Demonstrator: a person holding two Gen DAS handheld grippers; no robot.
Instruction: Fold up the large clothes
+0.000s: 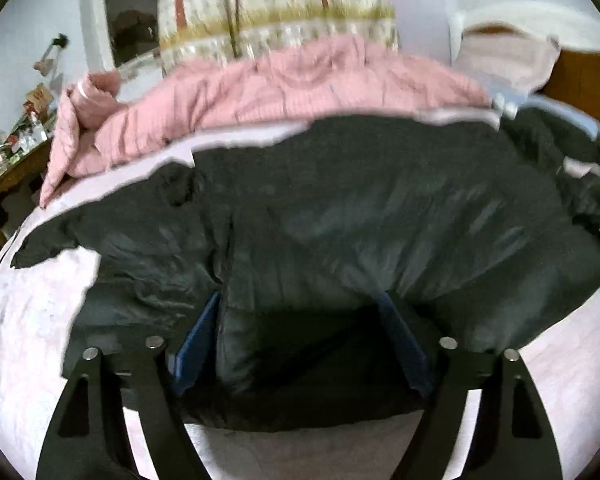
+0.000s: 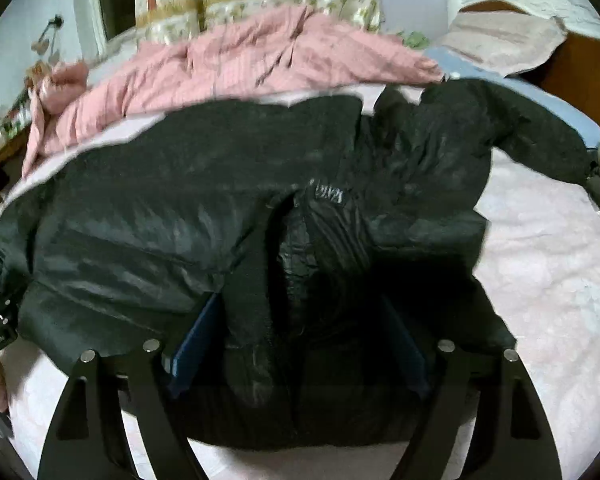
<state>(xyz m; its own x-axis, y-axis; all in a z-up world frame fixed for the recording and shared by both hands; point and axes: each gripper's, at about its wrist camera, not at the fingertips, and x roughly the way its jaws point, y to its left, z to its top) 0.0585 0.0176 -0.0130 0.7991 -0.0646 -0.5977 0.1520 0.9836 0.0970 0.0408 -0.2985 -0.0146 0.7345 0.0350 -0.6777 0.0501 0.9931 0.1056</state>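
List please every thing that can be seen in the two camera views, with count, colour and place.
puffer jacket: one, black, spread across the bed, near edge between both grippers' fingers
quilt: one, pink, bunched behind the jacket
bed sheet: one, pale pink, under the jacket
curtain: one, cream with a floral pattern, hanging behind the bed
pillow: one, dusty pink, far right at the wooden headboard
side table: one, brown wood, cluttered, far left
left hand-held gripper: one, black with blue pads, open over the jacket hem
right hand-held gripper: one, black with blue pads, open over the jacket
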